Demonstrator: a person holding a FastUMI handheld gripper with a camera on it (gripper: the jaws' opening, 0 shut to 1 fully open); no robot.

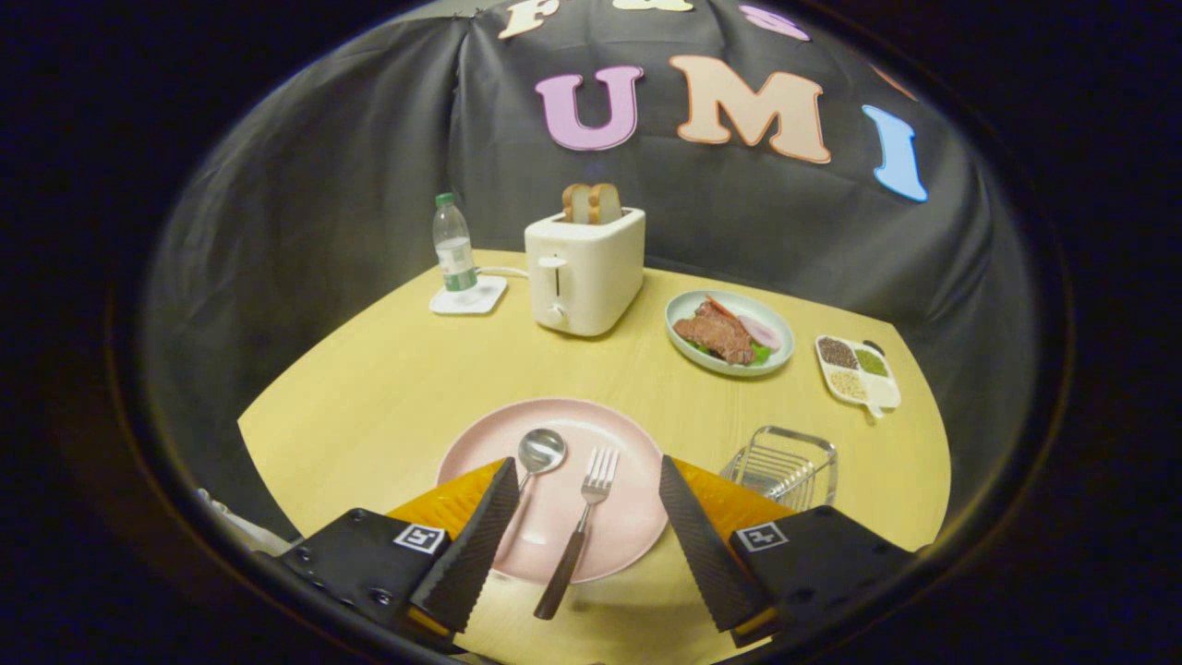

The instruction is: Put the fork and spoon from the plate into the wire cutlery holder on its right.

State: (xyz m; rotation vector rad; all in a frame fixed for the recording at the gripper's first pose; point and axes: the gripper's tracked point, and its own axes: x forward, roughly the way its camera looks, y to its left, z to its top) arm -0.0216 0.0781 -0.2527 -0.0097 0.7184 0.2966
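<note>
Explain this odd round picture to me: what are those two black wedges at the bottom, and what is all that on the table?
Those wedges are the jaws of a hand-held gripper; a camera riding on it looks forward along them. They stand open and hold nothing. Between them lies a pink plate with a spoon and a fork. A wire cutlery holder stands beside the plate. Beyond are a toaster with bread, a water bottle, a plate of food and a small seasoning tray.

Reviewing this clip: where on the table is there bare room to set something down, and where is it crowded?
Bare table lies between the pink plate and the toaster, running left below the bottle. Crowded: the right side, with the food plate, spice tray and wire holder. The open gripper spans the fork; the spoon is by its left finger.
</note>
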